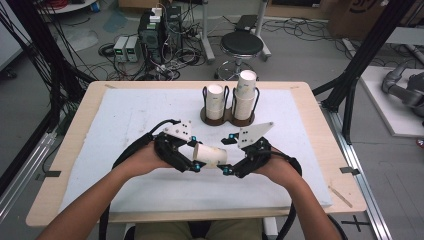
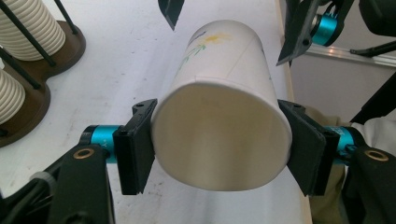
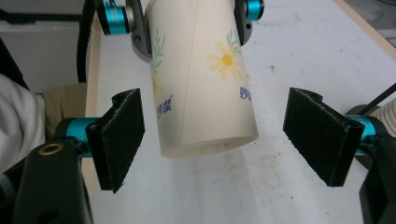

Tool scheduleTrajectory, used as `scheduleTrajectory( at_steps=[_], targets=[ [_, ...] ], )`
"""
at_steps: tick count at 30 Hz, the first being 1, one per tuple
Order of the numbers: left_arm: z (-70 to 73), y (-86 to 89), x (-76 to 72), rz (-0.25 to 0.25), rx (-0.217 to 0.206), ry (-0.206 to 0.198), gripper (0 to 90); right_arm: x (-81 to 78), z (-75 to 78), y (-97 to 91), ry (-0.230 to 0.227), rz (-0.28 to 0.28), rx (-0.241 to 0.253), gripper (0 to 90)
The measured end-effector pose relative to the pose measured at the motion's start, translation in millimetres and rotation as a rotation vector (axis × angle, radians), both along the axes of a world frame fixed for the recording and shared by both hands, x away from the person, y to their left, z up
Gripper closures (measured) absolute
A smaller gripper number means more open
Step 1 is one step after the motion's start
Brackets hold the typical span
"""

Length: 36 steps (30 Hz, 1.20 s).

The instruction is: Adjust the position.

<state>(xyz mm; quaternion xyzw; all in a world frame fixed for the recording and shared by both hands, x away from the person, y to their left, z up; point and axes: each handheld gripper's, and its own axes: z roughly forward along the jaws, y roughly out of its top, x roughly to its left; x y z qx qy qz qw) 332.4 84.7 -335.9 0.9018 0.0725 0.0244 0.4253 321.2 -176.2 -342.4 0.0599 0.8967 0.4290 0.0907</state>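
Note:
A paper cup (image 1: 210,155) printed with yellow flowers lies on its side in the air above the white mat, between my two grippers. My left gripper (image 1: 195,152) is shut on it near the open rim, and both pads press on the cup (image 2: 219,121) wall. My right gripper (image 1: 228,153) stands open around the cup's base. In the right gripper view its pads (image 3: 121,140) sit apart from the cup (image 3: 201,84) on both sides. The left gripper (image 3: 191,23) shows at the top of that view, clamped on the cup. The right gripper (image 2: 233,28) tips show beyond the cup in the left gripper view.
A brown two-post cup holder (image 1: 227,119) with two stacks of paper cups (image 1: 245,95) stands at the back middle of the white mat (image 1: 125,125). The holder (image 2: 28,93) lies to the left in the left gripper view. Beyond the table are a stool (image 1: 241,45), computers and cables.

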Motion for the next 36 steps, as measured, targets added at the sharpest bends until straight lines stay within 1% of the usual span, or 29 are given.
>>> scheduleTrajectory(
  at_steps=[1, 3, 4, 7, 8, 9, 11, 12, 13, 16, 18, 19, 22, 23, 24, 27, 31, 32, 36],
  targets=[
    [1.6, -0.4, 0.6, -0.006, 0.017, -0.007, 33.1, 0.6, 0.0, 1.6, -0.003, 0.004, -0.010, 21.2],
    [3.2, -2.1, 0.8, -0.002, 0.026, -0.003, 33.1, 1.4, 0.4, 4.5, -0.001, 0.008, -0.025, 21.3],
    [4.1, -2.9, 1.1, -0.002, 0.041, 0.002, 33.1, 2.1, 0.7, 6.1, -0.005, 0.011, -0.031, 21.2],
    [6.1, -6.1, 1.7, -0.011, 0.090, 0.002, 33.0, 2.6, 1.8, 11.7, -0.011, 0.021, -0.062, 21.3],
    [5.9, -7.3, 1.5, -0.007, 0.092, 0.001, 33.0, 2.5, 2.1, 14.5, -0.020, 0.025, -0.079, 21.3],
    [7.1, -8.4, 1.6, -0.012, 0.114, 0.001, 33.0, 2.4, 2.3, 16.2, -0.022, 0.026, -0.093, 21.3],
    [8.1, -10.2, 2.1, -0.012, 0.127, 0.001, 33.0, 2.6, 2.3, 21.0, -0.034, 0.034, -0.127, 21.3],
    [8.7, -10.9, 2.2, -0.009, 0.135, 0.011, 33.0, 2.6, 2.1, 23.5, -0.034, 0.037, -0.145, 21.3],
    [8.5, -11.5, 2.8, -0.007, 0.141, 0.007, 33.0, 2.7, 1.8, 26.0, -0.039, 0.042, -0.163, 21.4],
    [7.5, -13.0, 4.1, 0.004, 0.169, 0.022, 33.0, 2.9, 0.3, 33.1, -0.053, 0.054, -0.210, 21.5],
    [7.1, -13.7, 4.4, 0.008, 0.178, 0.026, 33.0, 3.1, -1.2, 38.2, -0.066, 0.061, -0.246, 21.7],
    [7.2, -14.0, 4.7, 0.007, 0.185, 0.026, 33.0, 3.2, -1.9, 39.9, -0.069, 0.062, -0.252, 21.7],
    [7.0, -15.1, 4.9, 0.008, 0.194, 0.033, 33.0, 2.8, -3.5, 45.7, -0.067, 0.063, -0.288, 21.9],
    [6.7, -15.4, 5.1, 0.008, 0.199, 0.033, 33.0, 3.5, -4.0, 47.5, -0.077, 0.070, -0.299, 22.5],
    [6.6, -15.6, 5.1, 0.008, 0.202, 0.033, 33.0, 3.6, -4.8, 49.4, -0.076, 0.077, -0.313, 25.2],
    [5.8, -16.4, 5.1, 0.008, 0.211, 0.038, 33.0, 3.5, -7.0, 53.2, -0.079, 0.084, -0.335, 26.2],
    [5.1, -17.4, 4.6, 0.012, 0.219, 0.037, 33.0, 3.0, -9.3, 56.4, -0.083, 0.091, -0.362, 34.7],
    [5.2, -17.6, 4.7, 0.010, 0.222, 0.040, 33.0, 2.8, -9.9, 57.1, -0.084, 0.096, -0.365, 34.8],
    [4.5, -18.6, 4.4, 0.014, 0.223, 0.031, 32.7, 2.8, -11.0, 57.7, -0.088, 0.092, -0.373, 35.7]
  ],
)
